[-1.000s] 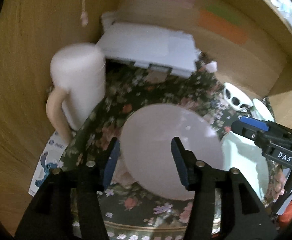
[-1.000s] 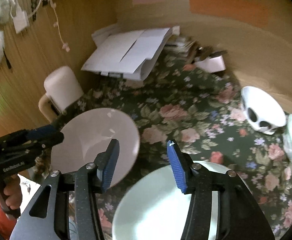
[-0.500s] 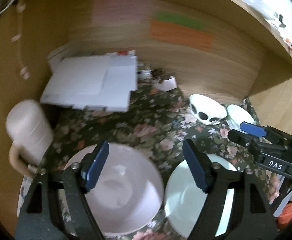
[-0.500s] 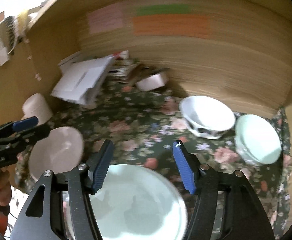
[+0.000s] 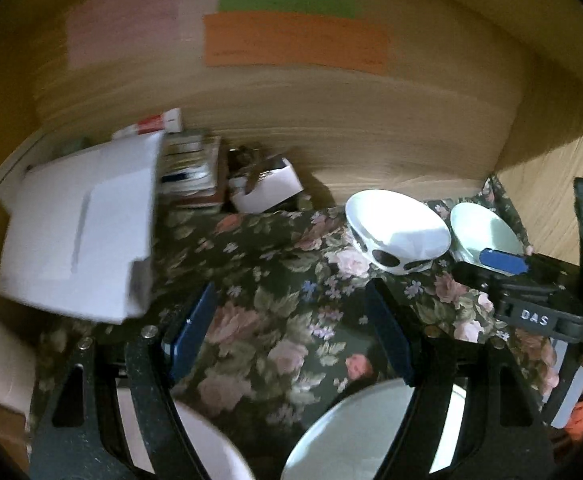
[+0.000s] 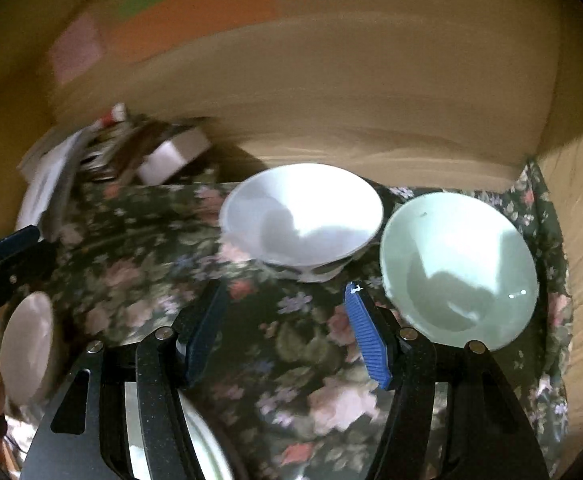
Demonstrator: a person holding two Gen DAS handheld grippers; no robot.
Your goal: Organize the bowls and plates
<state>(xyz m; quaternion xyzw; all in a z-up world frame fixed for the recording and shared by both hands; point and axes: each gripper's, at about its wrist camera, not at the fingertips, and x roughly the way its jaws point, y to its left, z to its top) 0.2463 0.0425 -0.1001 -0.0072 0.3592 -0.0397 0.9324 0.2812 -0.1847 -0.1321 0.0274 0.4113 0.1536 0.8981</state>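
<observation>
Both tongs are spread with nothing pinched: the left gripper (image 5: 291, 332) and the right gripper (image 6: 287, 332) each frame bare flowery cloth between their blue pads, and their jaws have just been opening wider. Lots is cut off, though. In the left wrist view a pale pink plate (image 5: 211, 448) pokes in at the bottom left, mostly hidden behind the black finger, and a pale green plate (image 5: 347, 436) is sliced off by the bottom edge, so I can't see either one's full outline. The right wrist view is smeary with motion blur; the pink plate (image 6: 27, 348) shows at the left edge as a narrow oval, and only a sliver of green plate rim (image 6: 203, 440) peeks out at the bottom. Toward the upper right of that frame sit two round bowls, mouths facing up: a glossy white bowl (image 6: 303, 216) with dark blotches on its outside, and just beside it to the right a smooth mint green bowl (image 6: 459, 272). I can't tell if their rims touch. They rest on a dark floral tablecloth (image 5: 275, 280) near the wooden back wall (image 5: 331, 112). White papers (image 5: 83, 232) and a small white box (image 5: 267, 188) clutter the upper left, all blurry.
</observation>
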